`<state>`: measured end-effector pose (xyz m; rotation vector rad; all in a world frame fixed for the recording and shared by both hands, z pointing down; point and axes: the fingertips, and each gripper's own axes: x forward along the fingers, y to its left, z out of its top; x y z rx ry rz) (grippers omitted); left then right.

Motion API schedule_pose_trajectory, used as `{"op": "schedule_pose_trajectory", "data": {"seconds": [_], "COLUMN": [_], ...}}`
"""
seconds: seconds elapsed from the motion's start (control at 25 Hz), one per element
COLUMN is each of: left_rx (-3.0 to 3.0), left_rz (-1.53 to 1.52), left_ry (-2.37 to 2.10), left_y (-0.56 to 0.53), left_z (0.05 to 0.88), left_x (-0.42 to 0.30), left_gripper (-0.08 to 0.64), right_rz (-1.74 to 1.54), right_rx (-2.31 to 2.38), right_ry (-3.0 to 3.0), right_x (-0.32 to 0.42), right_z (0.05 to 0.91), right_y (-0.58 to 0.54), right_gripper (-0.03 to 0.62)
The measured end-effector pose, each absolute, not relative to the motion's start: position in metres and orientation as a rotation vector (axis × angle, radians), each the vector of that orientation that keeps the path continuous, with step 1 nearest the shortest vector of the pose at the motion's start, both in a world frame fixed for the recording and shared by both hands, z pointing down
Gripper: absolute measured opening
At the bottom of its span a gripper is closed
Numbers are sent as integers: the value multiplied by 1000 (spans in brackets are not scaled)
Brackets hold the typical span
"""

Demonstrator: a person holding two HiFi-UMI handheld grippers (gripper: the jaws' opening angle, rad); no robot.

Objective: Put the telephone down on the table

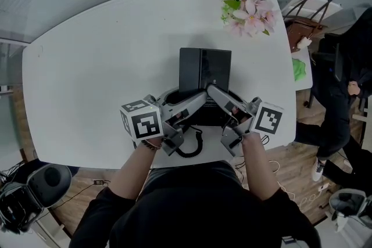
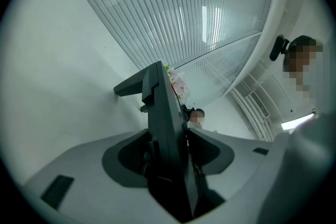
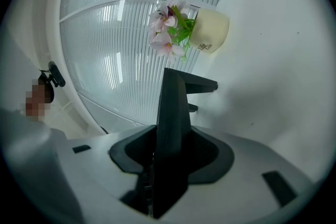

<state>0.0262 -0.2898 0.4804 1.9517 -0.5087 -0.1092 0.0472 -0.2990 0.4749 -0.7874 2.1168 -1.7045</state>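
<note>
The white table (image 1: 87, 67) takes most of the head view. The black telephone (image 1: 204, 69) is over its near middle part, just behind the near edge. Its far end seems to lie low on the table, but no view shows if the underside already rests there.

The left gripper (image 2: 168, 139) has its jaws closed on the left edge of the telephone, and the dark body fills the gap between the pads. The right gripper (image 3: 170, 144) holds the right edge in the same way. Both point almost level and toward each other, so the near end of the telephone hangs between them.

I judge that the step in hand is the last lowering. It is best to bring both sides down together and keep the body flat, so that no corner hits first. The feet that stick out of the underside toward the table should touch before any pad lets go. Then open the jaws and draw each gripper out sideways, without dragging the telephone.

The pot of pink flowers (image 1: 249, 0) stands well apart at the far right corner. The coiled cord (image 1: 192, 145) lies at the near edge, just beside the left gripper, and could catch on it.
</note>
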Motion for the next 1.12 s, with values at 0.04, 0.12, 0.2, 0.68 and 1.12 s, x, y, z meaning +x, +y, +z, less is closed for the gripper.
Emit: {"op": "schedule_pose_trajectory", "data": {"seconds": [0.04,0.12,0.2,0.68,1.12], "left_rx": [1952,1949,1946,1956,1948], "left_rz": [-100,-85,-77,-22,37], "left_ry": [-512,-512,-512,-560,-598], "left_y": [-289,-288,-288,-285,-282], "left_z": [481,483,484,489,495], "left_x": [26,26,26,24,20], "left_gripper": [238,242,243,258,272], "right_rz": [-1707,-1714,-1713,-1686,-1645], "right_rx": [-790,-797,-815,-935,-1037], "right_ry": [2122,2126,2134,2213,2291], "right_x": [47,47,49,55,60], "right_z": [476,478,479,487,491], "right_y": [-299,-297,-296,-294,-293], "right_gripper": [173,175,176,195,206]}}
